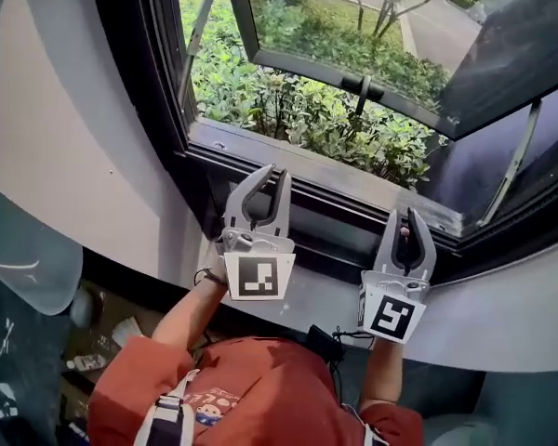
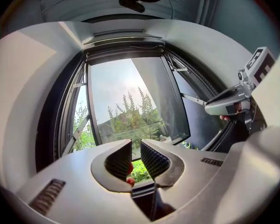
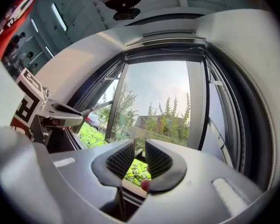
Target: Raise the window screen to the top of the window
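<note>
The window opening (image 1: pixel 288 82) shows shrubs with no mesh across it. In the gripper views a dark rail (image 2: pixel 123 55) (image 3: pixel 164 55) runs along the top of the opening, under a grey housing. My left gripper (image 1: pixel 272 172) (image 2: pixel 135 143) points at the bottom frame (image 1: pixel 335 179) left of centre. Its jaws stand a narrow gap apart with nothing of the window between them. My right gripper (image 1: pixel 402 214) (image 3: pixel 140 143) is further right at the same frame, also narrowly apart and empty. A fingertip shows low in each gap. Each gripper appears in the other's view (image 2: pixel 210 107) (image 3: pixel 77 118).
The glass sash (image 1: pixel 502 45) is swung outward, with a black handle (image 1: pixel 363 86) on its lower edge and metal stays (image 1: pixel 197 35) (image 1: pixel 519 161) at both sides. A grey inner sill (image 1: pixel 325 295) lies under the grippers. White wall (image 1: pixel 65 137) curves to the left.
</note>
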A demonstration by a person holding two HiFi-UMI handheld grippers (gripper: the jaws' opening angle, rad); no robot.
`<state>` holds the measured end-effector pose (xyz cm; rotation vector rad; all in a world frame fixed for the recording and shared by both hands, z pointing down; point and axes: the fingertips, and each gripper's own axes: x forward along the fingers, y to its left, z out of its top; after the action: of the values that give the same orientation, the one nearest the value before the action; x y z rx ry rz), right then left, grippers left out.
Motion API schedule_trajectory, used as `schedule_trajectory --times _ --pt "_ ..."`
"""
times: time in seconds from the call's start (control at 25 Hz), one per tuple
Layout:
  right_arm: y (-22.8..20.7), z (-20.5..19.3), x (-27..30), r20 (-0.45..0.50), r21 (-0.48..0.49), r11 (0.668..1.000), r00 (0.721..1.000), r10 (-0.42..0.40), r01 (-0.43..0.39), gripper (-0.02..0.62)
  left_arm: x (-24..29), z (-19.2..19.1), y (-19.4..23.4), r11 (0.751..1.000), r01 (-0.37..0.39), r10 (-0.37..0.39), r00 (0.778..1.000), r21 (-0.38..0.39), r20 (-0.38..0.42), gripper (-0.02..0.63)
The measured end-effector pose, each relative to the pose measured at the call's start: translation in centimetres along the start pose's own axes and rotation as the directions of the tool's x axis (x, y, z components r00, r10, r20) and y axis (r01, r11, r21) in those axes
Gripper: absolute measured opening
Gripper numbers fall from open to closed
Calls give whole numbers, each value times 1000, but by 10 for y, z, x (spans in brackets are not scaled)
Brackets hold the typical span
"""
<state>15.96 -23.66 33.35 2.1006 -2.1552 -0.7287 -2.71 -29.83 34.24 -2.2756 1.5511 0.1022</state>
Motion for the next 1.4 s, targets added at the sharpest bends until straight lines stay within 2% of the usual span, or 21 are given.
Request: schedule_trajectory --times 0.24,0.36,0.52,0.68,0.84,1.0,1.08,1.2,1.4 --pt "32 -29 -34 -28 135 991 1000 6 -3 78 -38 -24 -17 998 36 -36 999 -45 13 44" --pt "47 -40 -43 -45 169 985 998 34 -26 78 -53 -40 -22 994 57 -60 998 -94 -35 44" --pt "60 -48 -49 -63 182 982 996 58 -45 78 -62 -42 -23 995 60 -61 998 -74 -11 44" --pt "69 -52 -56 -66 192 980 996 65 -51 77 -76 -64 -28 992 70 -81 991 -105 -108 44" --pt "74 -57 -59 -75 207 977 995 71 -54 77 -78 -57 -32 995 89 -91 995 -50 -49 44" --pt "72 -58 -58 -70 197 980 996 49 -35 35 -81 -65 -34 992 85 -91 993 -89 -72 40" --pt "71 -59 -57 -66 192 981 997 45 -31 11 -81 -66 -35 992 90 -96 993 -87 -74 6" --pt "71 -59 -56 -58 191 981 997 52 -41 9 -81 -68 -36 990 96 -104 992 -106 -74 6" --pt "70 -59 -54 -53 194 980 997 56 -45 9 -80 -67 -38 991 103 -109 992 -85 -66 6"
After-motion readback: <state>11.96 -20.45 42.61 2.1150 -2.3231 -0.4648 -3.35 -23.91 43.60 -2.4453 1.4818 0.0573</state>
